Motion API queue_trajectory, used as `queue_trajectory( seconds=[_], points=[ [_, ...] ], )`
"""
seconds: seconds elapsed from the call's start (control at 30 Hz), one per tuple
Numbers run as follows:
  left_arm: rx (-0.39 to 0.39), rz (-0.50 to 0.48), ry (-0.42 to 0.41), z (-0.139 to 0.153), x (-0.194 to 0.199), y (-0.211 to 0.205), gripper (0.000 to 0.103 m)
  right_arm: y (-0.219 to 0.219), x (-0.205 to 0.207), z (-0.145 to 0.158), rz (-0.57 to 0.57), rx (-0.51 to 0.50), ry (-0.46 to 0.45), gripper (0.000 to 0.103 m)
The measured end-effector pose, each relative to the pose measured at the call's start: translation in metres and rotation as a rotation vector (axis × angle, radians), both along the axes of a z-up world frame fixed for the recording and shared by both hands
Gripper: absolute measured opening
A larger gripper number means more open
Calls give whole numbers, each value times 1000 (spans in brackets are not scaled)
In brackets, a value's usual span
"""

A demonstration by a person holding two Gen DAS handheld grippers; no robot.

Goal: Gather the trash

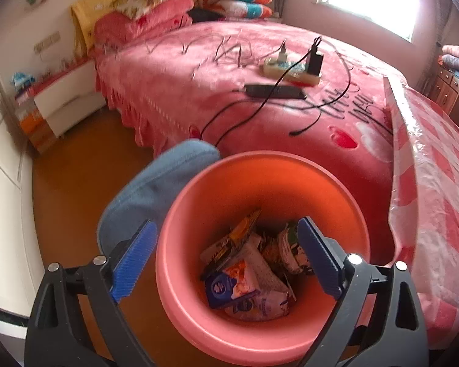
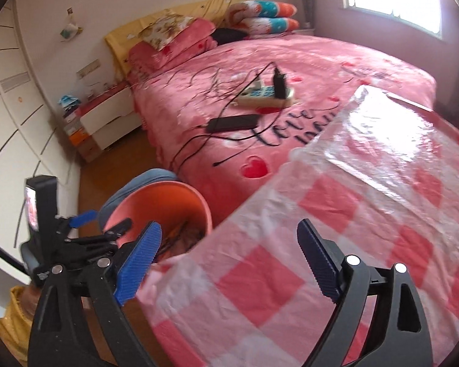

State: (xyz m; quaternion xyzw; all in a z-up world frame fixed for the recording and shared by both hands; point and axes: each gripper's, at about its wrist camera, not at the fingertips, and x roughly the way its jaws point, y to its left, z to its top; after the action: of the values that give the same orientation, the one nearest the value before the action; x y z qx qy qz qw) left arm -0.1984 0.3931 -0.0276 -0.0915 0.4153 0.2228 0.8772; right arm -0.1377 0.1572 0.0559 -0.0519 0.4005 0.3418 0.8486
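Observation:
A pink plastic bin [image 1: 260,183] stands on the floor beside the bed, holding several crumpled wrappers and packets [image 1: 248,272]. My left gripper [image 1: 226,257] is open and empty, directly above the bin's mouth. The bin also shows in the right wrist view [image 2: 165,202], with the left gripper [image 2: 85,235] over it. My right gripper [image 2: 229,260] is open and empty, above a table covered with a pink-and-white checked plastic cloth [image 2: 336,223].
A pink bed [image 1: 229,70] carries a power strip [image 1: 290,67], a black adapter [image 1: 272,90] and loose cables. A blue cushion [image 1: 156,189] lies behind the bin. A white nightstand [image 1: 67,101] stands at the far left. The floor [image 1: 85,168] is brown.

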Motion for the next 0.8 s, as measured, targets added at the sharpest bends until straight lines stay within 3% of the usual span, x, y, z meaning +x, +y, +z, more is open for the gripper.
queue_trajectory(
  seconds=[0.43, 0.8],
  points=[
    [62, -65, -66, 40, 21, -51, 95, -56, -7, 2, -110, -33, -69, 93],
    [69, -164, -97, 64, 44, -110, 95, -113, -6, 12, -227, 21, -96, 93]
  ],
)
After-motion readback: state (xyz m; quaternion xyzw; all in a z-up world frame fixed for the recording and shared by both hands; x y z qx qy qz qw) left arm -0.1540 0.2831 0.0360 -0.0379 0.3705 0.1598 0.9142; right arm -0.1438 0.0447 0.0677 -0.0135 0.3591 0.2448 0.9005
